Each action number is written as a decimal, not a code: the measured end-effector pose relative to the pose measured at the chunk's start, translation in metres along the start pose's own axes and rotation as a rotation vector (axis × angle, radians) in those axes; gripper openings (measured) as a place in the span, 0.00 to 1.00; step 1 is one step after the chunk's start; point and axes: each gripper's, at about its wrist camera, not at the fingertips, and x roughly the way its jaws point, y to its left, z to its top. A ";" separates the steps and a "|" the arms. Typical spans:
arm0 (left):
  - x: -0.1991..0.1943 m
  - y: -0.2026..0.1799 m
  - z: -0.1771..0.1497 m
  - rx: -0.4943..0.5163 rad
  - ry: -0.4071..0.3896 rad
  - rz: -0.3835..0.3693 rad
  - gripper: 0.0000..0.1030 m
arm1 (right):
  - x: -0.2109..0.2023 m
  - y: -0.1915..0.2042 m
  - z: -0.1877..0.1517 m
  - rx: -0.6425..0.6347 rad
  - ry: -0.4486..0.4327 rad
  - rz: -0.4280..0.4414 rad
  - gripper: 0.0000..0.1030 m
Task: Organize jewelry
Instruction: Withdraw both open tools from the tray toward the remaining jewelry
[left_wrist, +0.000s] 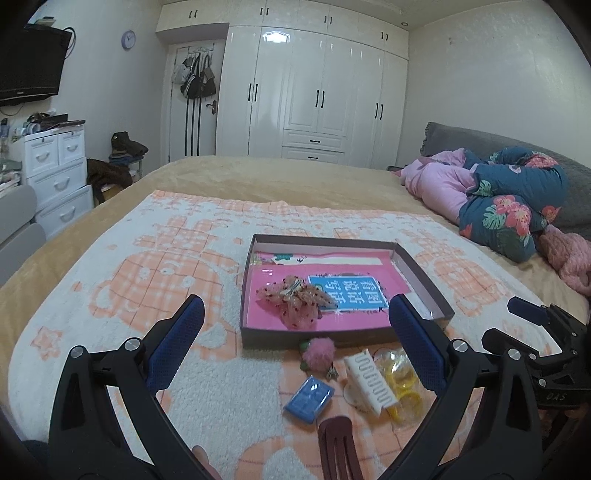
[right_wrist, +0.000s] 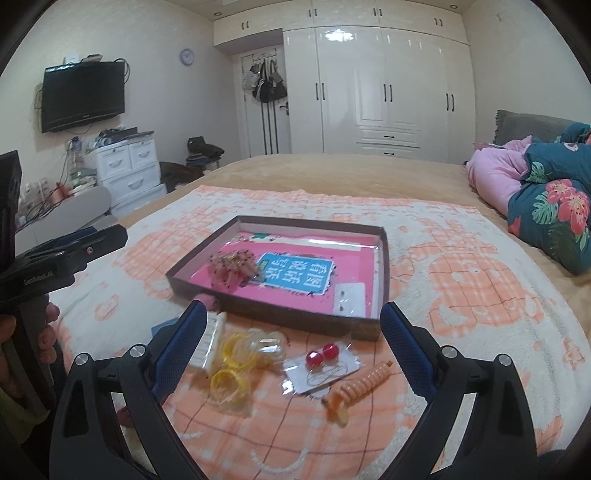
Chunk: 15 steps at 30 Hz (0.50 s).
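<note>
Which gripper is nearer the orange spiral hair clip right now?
Right. The orange spiral hair clip lies between the open right gripper's fingers; the left gripper hovers further left, over the blue clip.

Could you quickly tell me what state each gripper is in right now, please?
Left gripper: open, holding nothing.
Right gripper: open, holding nothing.
</note>
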 end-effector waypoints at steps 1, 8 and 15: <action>-0.002 0.000 -0.002 0.001 0.002 0.001 0.89 | 0.000 0.001 -0.002 -0.004 0.004 0.002 0.89; -0.013 0.004 -0.016 0.009 0.027 0.005 0.89 | -0.001 0.011 -0.012 -0.024 0.027 0.021 0.89; -0.021 0.005 -0.025 0.022 0.044 0.002 0.89 | -0.002 0.020 -0.016 -0.051 0.040 0.042 0.90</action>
